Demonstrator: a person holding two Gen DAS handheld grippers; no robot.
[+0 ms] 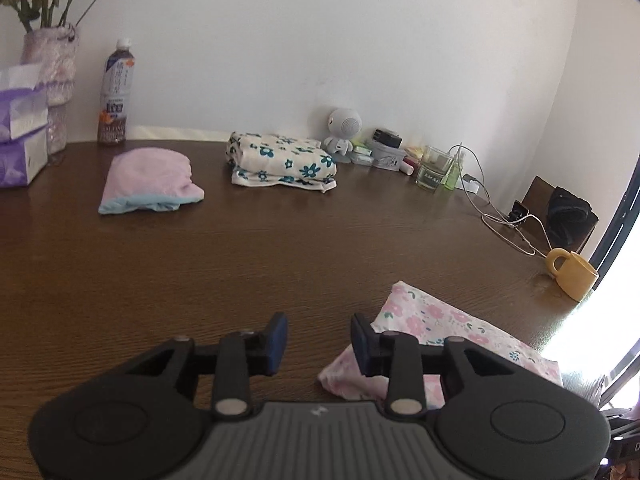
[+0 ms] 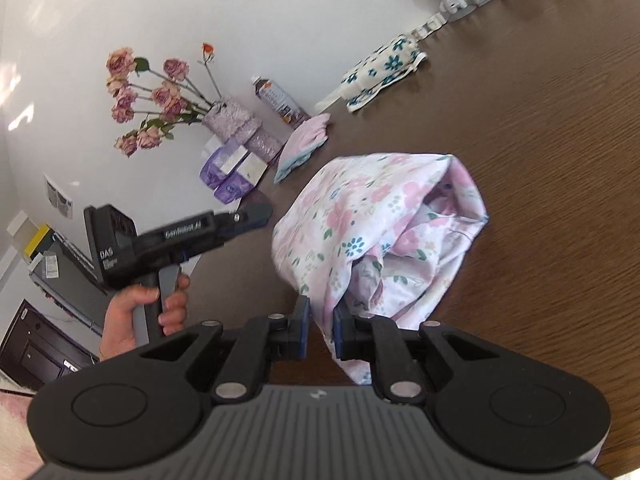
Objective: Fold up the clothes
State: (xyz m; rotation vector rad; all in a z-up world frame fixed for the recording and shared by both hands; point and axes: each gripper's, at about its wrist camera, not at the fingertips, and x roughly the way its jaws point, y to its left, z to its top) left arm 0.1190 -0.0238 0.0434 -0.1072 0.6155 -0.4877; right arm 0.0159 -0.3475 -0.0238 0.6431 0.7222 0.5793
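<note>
A pink floral garment (image 2: pixel 384 232) lies bunched on the brown table (image 2: pixel 560 128), one edge lifted and pinched between the pads of my right gripper (image 2: pixel 320 328). In the left wrist view the same garment (image 1: pixel 448 328) sits just right of my left gripper (image 1: pixel 319 340), which is open over bare wood with nothing between its fingers. The left gripper (image 2: pixel 256 214) also shows in the right wrist view, held by a hand, left of the garment. A folded pink garment (image 1: pixel 150 182) and a folded white garment with blue flowers (image 1: pixel 280 162) rest near the wall.
A drink bottle (image 1: pixel 115 92), a vase of flowers (image 1: pixel 50 76) and tissue packs (image 1: pixel 20 128) stand at the back left. A small white figurine (image 1: pixel 343 128), jars and cables line the back right. A yellow mug (image 1: pixel 572 272) sits near the right edge.
</note>
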